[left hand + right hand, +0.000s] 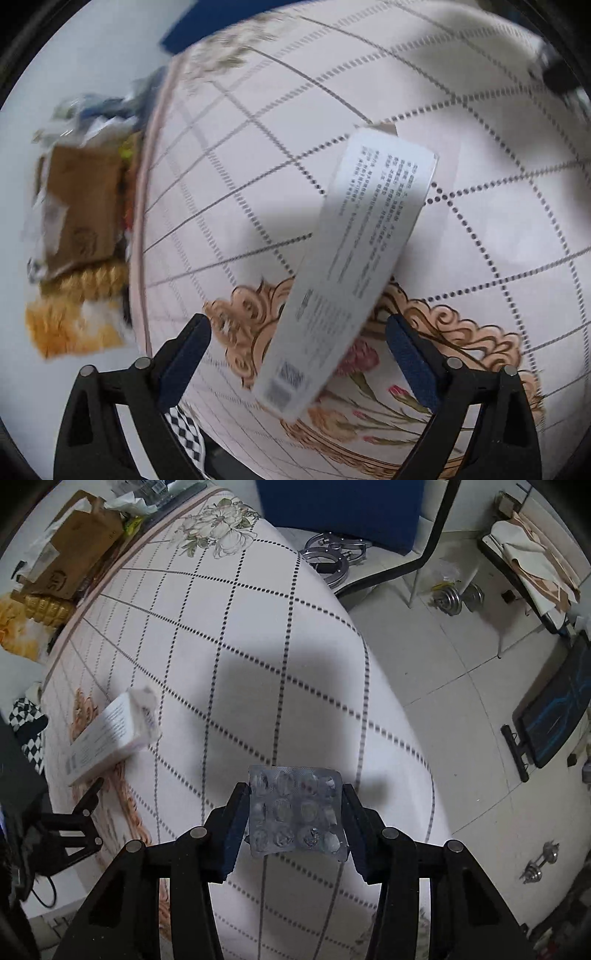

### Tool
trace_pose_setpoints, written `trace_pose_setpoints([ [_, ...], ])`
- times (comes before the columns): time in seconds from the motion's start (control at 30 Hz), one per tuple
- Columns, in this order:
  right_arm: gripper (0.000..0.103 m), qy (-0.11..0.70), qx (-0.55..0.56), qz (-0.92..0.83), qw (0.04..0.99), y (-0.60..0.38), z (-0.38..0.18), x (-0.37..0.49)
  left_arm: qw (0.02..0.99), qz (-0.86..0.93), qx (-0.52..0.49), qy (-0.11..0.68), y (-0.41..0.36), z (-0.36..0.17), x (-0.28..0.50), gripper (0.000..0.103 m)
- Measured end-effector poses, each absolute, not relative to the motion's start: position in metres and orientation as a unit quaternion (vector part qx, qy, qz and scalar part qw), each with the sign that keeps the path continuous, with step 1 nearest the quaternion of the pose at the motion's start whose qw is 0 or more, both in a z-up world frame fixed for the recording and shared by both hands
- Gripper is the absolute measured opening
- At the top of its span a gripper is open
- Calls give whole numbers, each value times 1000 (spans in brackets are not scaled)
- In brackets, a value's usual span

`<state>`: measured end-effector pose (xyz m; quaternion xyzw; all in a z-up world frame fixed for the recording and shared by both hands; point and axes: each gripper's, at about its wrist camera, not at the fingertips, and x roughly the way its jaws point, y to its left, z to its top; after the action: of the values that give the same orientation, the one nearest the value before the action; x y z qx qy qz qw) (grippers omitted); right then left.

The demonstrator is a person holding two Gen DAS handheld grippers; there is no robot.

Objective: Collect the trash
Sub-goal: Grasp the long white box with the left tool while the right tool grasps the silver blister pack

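Foil blister pack pinched edge-on in right claw, could buckle n slip. Left claw spread over box at 12, might nudge it off tabletop.

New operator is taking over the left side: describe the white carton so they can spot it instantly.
Start from the table with the dotted-grid cloth. Near its edge with the tan scroll-and-flower print lies a long white carton, flat between the open left claw fingers. Its fine printed text and codes distinguish it from the silver blister pack in the right claw.
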<state>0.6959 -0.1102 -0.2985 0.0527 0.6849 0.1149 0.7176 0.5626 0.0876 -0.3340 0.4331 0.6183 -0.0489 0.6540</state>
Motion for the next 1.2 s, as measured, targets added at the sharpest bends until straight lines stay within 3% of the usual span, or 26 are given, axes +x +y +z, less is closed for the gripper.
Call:
trace_pose_setpoints([
  [0.07,51,689,42,116,714,-107,-304,701,637,-64,425,641,94,-345,567,62],
  [0.1,53,691,39,116,713,-106,-306,703,632,-69,418,649,94,-348,568,55],
  [0.33,53,691,26,128,711,-101,-309,700,658,-57,334,673,106,-339,560,55],
  [0.57,53,694,15,148,704,-96,-307,682,663,52,-5,747,138,-323,508,54],
  [0.77,53,704,14,158,692,-92,-311,659,640,133,-271,706,163,-324,445,54],
  [0.93,54,703,-5,163,692,-83,-312,649,666,146,-242,690,145,-322,437,55],
  [1.13,66,706,-36,158,689,-72,-319,648,686,168,-119,698,108,-331,458,54],
  [1.2,68,706,-46,157,689,-69,-322,646,690,168,-119,694,104,-331,463,44],
])
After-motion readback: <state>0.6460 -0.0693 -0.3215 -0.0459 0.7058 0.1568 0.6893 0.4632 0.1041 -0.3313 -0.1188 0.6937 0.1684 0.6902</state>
